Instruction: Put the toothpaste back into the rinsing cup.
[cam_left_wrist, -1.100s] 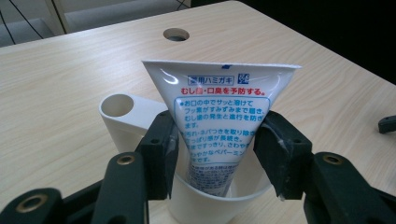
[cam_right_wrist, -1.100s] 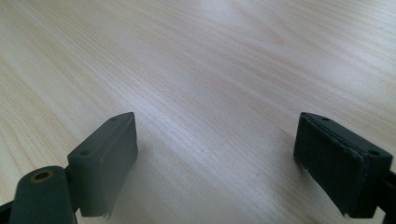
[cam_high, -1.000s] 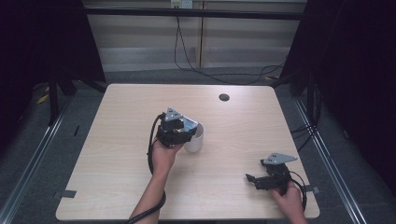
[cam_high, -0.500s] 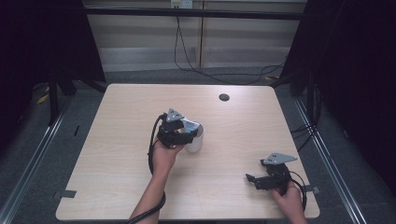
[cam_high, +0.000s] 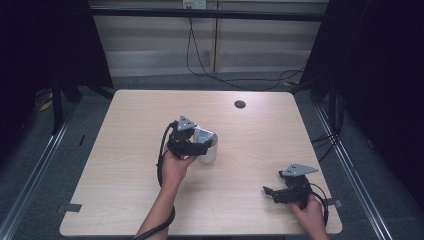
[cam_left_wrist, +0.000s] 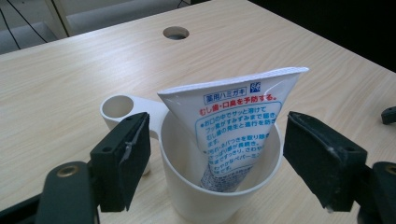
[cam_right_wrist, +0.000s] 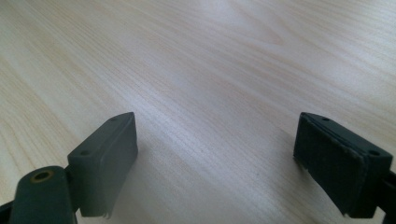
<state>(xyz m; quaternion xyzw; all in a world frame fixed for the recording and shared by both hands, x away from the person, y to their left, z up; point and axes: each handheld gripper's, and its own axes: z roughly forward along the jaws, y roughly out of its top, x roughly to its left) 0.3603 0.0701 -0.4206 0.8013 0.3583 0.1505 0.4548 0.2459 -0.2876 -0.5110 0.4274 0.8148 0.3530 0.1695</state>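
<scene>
left tool (cam_high: 200, 145): black body, grey three-cornered plate on top, black cable
right tool (cam_high: 272, 192): black, same grey plate, black cable
arms: bare, no sleeves

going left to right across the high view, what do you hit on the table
left claw → white cup holding the toothpaste tube → round table hole → right claw
</scene>
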